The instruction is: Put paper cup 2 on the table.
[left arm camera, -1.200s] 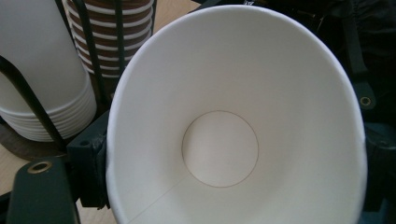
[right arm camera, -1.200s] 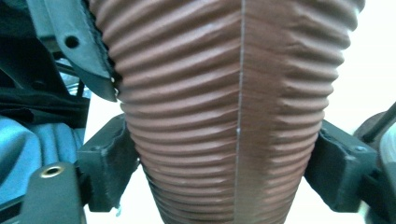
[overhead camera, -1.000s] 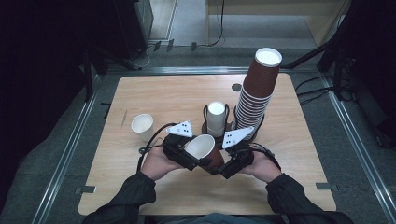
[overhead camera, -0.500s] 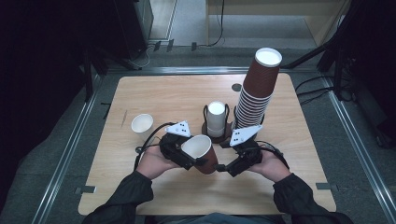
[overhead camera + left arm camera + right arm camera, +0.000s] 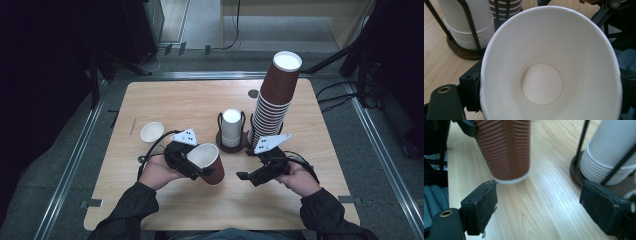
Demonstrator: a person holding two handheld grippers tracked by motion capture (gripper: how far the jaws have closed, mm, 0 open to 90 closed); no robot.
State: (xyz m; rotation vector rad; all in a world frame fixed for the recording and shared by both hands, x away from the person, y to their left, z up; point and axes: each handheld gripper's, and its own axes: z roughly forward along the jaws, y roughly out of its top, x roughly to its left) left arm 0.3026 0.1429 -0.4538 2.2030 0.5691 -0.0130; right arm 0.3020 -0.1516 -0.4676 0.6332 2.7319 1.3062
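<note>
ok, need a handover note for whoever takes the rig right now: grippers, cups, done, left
Left gripper: shut on brown ribbed cup, held tilted above the table, mouth up and empty.
Right gripper: open, empty, beside that cup, apart from it.
Tall brown cup stack at back right; white cup stack in wire holder at centre; single white cup upright at left.
Done: one brown cup is off the stack.
Left: probably setting it down on the table.
</note>
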